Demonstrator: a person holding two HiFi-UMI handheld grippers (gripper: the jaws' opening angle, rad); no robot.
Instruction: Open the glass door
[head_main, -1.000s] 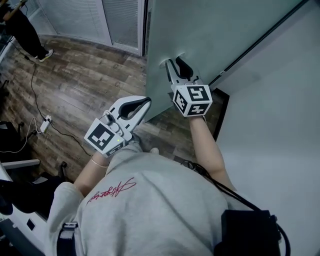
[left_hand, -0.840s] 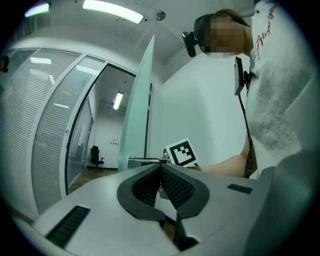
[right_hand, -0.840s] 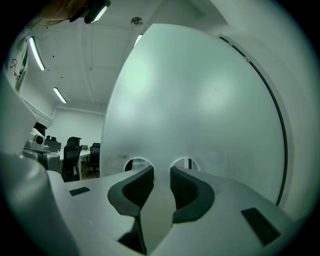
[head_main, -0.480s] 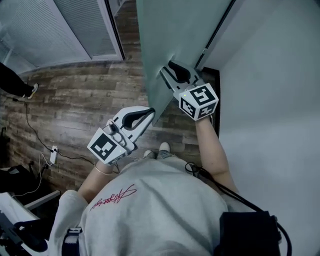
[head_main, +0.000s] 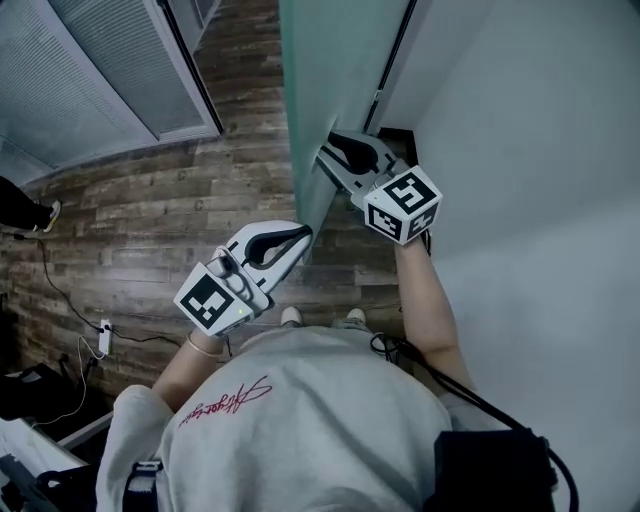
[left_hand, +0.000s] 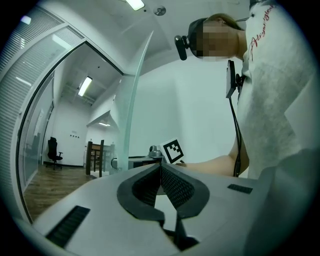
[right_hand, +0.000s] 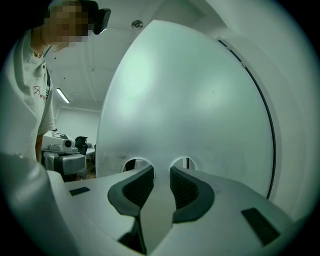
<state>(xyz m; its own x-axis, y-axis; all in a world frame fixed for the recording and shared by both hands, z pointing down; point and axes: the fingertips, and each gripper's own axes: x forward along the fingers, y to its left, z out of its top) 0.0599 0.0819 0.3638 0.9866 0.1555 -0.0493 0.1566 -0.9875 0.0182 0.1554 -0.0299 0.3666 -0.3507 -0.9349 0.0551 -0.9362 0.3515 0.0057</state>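
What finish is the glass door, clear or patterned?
Frosted, plain pale grey-green glass door; shows best in the right gripper view.

blocked: glass door (head_main: 335, 80) ahead, white wall (head_main: 540, 150) at right | free: wood floor (head_main: 150, 220) left

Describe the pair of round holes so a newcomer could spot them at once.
Find the tall frosted glass door beside the white wall. Near its edge, at the right gripper's jaw tips, sit two round holes, the only openings in that pane.
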